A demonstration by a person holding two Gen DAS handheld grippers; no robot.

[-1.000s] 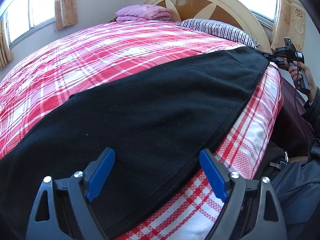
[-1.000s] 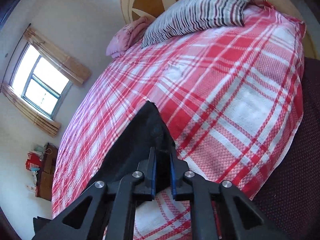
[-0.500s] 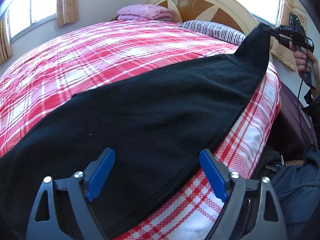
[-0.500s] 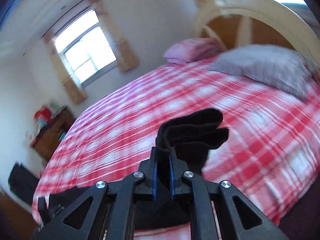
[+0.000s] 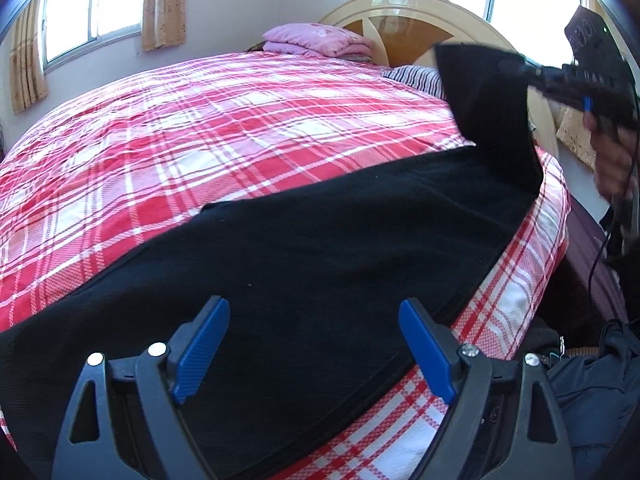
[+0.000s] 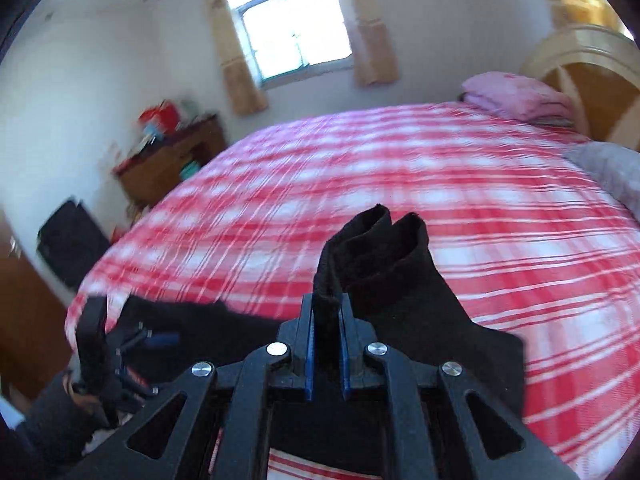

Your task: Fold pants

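Observation:
Black pants [image 5: 320, 248] lie lengthwise along the near edge of a red plaid bed [image 5: 224, 128]. My left gripper [image 5: 314, 344] is open, hovering low over one end of the pants, holding nothing. My right gripper [image 6: 326, 320] is shut on the other end of the pants [image 6: 384, 264] and holds it lifted above the bed, folded back toward my left gripper. In the left wrist view the right gripper [image 5: 532, 70] shows at upper right with the raised black cloth [image 5: 488, 104] hanging from it. The left gripper [image 6: 148, 338] shows at lower left in the right wrist view.
A striped pillow [image 5: 416, 78] and a folded pink blanket [image 5: 316, 40] lie by the cream headboard [image 5: 420, 12]. A wooden cabinet [image 6: 172, 160] stands by the far wall under a window [image 6: 292, 28]. A dark maroon bed side [image 5: 592, 264] runs on the right.
My right gripper has lifted its end of the pants off the bed and swung it up and back toward the left gripper. The left gripper has stayed open in place.

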